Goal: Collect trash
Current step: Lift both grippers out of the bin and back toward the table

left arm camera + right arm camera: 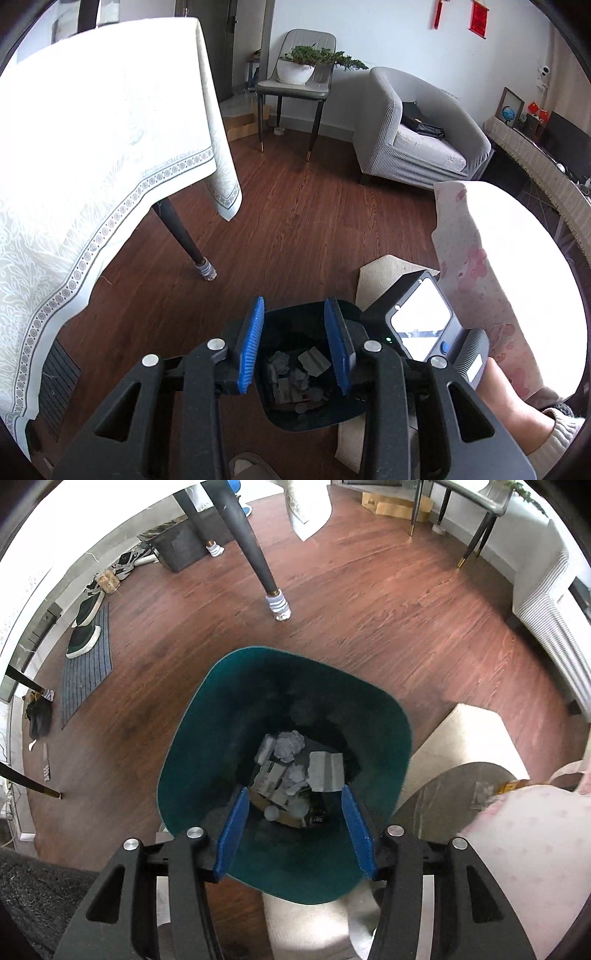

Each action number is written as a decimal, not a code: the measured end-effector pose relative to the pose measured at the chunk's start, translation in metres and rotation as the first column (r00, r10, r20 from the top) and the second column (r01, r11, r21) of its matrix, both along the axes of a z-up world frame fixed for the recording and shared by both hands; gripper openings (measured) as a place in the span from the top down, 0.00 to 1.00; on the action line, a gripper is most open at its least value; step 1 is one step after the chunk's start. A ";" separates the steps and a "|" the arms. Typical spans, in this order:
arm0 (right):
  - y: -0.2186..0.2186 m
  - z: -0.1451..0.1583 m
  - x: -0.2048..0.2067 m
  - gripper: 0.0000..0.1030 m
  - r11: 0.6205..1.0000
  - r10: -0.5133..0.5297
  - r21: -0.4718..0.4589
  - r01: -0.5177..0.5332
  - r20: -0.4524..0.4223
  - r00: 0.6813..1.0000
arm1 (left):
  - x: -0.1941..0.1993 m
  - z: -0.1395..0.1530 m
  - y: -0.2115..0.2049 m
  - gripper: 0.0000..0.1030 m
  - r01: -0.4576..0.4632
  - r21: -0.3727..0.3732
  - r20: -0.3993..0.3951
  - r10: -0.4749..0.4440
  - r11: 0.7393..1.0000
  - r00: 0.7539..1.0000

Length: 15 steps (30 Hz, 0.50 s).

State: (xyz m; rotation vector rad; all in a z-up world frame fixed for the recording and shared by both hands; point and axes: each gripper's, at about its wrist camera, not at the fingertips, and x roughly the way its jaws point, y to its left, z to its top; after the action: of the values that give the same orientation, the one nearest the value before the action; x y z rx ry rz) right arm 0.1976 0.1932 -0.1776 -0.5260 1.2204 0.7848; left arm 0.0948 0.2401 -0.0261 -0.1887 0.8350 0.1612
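No brand or label can be read; one carton in the trash bin [284, 709] carries dark print, but it is too small to make out. The bin is teal, stands on the wooden floor [369, 627] and holds crumpled paper [290, 746], a folded grey sheet [325, 771] and flattened cartons [269, 779] at its bottom. In the left wrist view most of the bin is hidden behind the left tongs [295, 347], and a device with a bright screen [421, 321] covers its right rim. The left tongs are partly spread and hold nothing. The right tongs [291, 830] hang above the bin's opening, spread with nothing between their blue pads [232, 830]. A table leg [255, 554] stands beyond the bin's far rim.
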 end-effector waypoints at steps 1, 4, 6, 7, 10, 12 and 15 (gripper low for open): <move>-0.003 0.006 0.000 0.49 1.000 -0.005 0.013 0.005 0.011 1.000 | 0.001 0.001 -0.002 0.65 0.002 0.009 0.002 -0.002 1.000 1.000; -0.013 0.024 0.002 0.49 0.998 -0.016 0.057 0.014 0.038 0.999 | 0.001 0.007 -0.005 0.63 0.006 0.001 0.023 -0.006 1.000 1.000; -0.019 0.038 0.003 0.49 0.996 -0.026 0.089 0.020 0.058 0.998 | 0.001 0.013 -0.008 0.62 0.009 -0.002 0.044 -0.009 1.000 0.999; -0.023 0.046 0.003 0.49 0.994 -0.031 0.107 0.024 0.071 0.997 | 0.001 0.015 -0.009 0.62 0.010 -0.001 0.053 -0.010 1.000 0.999; -0.033 0.069 0.004 0.50 0.987 -0.054 0.153 0.037 0.109 0.993 | 0.004 0.020 -0.015 0.57 0.012 0.008 0.072 -0.012 1.000 0.997; -0.041 0.088 0.004 0.53 0.980 -0.081 0.192 0.052 0.146 0.986 | 0.005 0.022 -0.019 0.51 0.021 0.012 0.082 -0.021 1.000 0.996; -0.055 0.113 0.006 0.54 0.970 -0.116 0.233 0.067 0.203 0.972 | 0.006 0.026 -0.027 0.42 0.028 0.019 0.094 -0.029 0.999 0.995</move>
State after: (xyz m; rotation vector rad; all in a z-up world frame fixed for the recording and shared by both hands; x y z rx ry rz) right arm 0.2038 0.1379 -0.0647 -0.3552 0.9344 0.7554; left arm 0.1004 0.2130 -0.0004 -0.1663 0.7414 0.1318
